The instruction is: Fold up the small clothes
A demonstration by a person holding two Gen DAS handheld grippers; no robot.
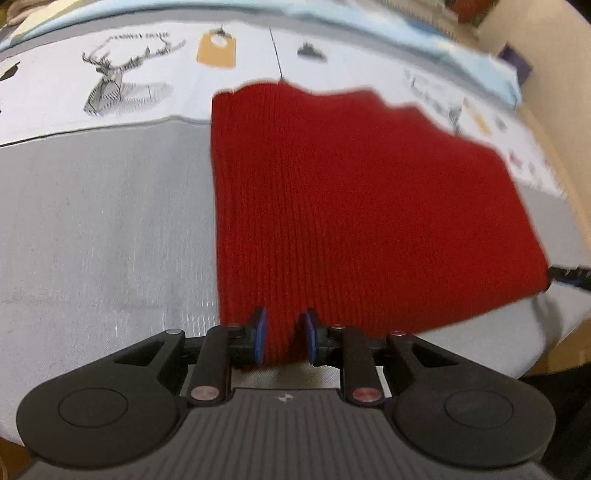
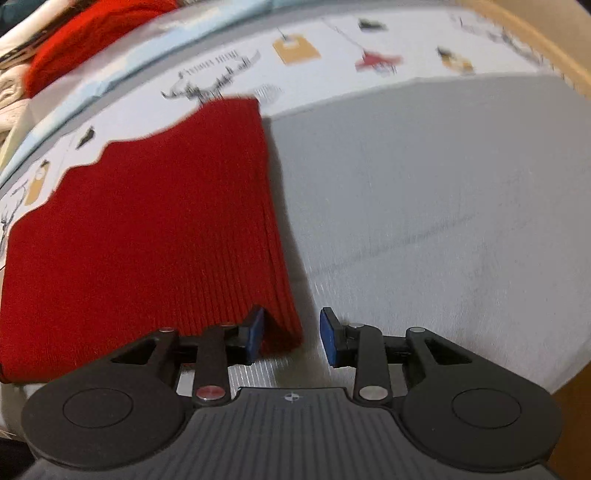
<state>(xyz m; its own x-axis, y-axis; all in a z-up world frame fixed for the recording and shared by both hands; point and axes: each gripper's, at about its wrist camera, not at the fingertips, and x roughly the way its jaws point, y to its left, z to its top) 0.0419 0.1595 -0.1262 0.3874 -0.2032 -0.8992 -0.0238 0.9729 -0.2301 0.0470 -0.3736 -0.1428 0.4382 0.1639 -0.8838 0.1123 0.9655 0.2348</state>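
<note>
We see the left gripper (image 1: 283,338) with its blue pads slightly apart, the near hem of a red rib-knit garment (image 1: 354,206) between them. It lies folded flat on a grey woven cloth (image 1: 103,229). Our right gripper (image 2: 291,336) stands open around the garment's near right corner (image 2: 284,332).

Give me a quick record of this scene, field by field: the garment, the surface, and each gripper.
garment: red knit, folded, lying flat
surface: grey cloth with a printed white strip along its far side
left gripper: near edge of the knit between its pads, no clear squeeze
right gripper: open, near right corner of the knit by its left pad
extra: more red fabric beyond the printed strip
</note>
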